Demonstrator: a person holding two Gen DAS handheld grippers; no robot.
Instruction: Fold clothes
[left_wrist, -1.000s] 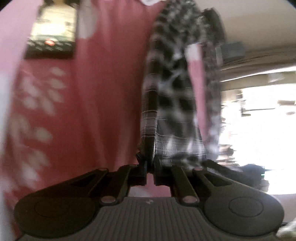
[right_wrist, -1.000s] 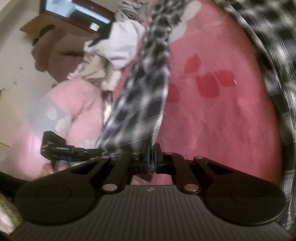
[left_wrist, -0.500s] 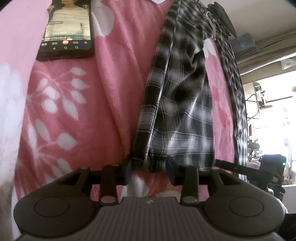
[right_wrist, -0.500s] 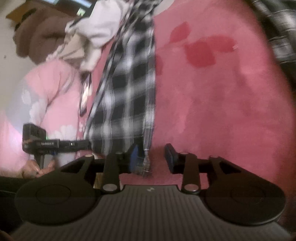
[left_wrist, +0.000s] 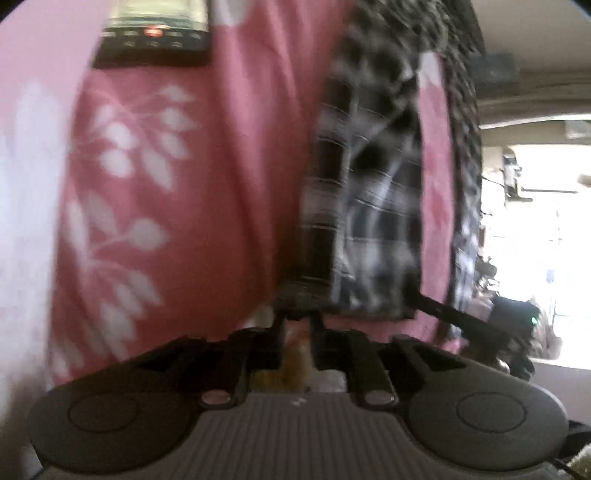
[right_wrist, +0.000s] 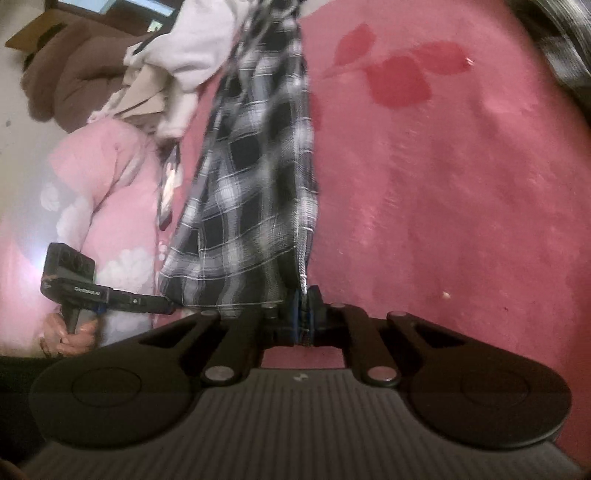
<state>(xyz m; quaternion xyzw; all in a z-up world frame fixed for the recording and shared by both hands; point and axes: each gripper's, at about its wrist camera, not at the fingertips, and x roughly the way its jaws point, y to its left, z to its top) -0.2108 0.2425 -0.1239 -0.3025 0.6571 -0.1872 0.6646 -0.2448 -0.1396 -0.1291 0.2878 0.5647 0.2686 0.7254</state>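
A black-and-white plaid garment (right_wrist: 255, 192) lies stretched over a pink blanket (right_wrist: 443, 192). My right gripper (right_wrist: 303, 315) is shut on the near right corner of its hem, which is pinched between the blue pads. In the blurred left wrist view the garment (left_wrist: 373, 206) runs away from my left gripper (left_wrist: 298, 325). Its jaws are opening, with a gap between them, and the dark hem bunches at their tips without the pads pressing on it. The right wrist view shows the left gripper (right_wrist: 168, 301) at the hem's left corner, with a hand (right_wrist: 70, 332) on its handle.
A phone (left_wrist: 155, 33) with a lit screen lies on the leaf-patterned blanket (left_wrist: 147, 192) at the far left. A pile of white, beige and brown clothes (right_wrist: 159, 62) sits at the back left. More plaid cloth (right_wrist: 561, 48) shows at the top right.
My right jaws, apart half a second ago, have closed on the hem's corner. My left jaws, shut on the cloth a second ago, have let go and now show a gap.
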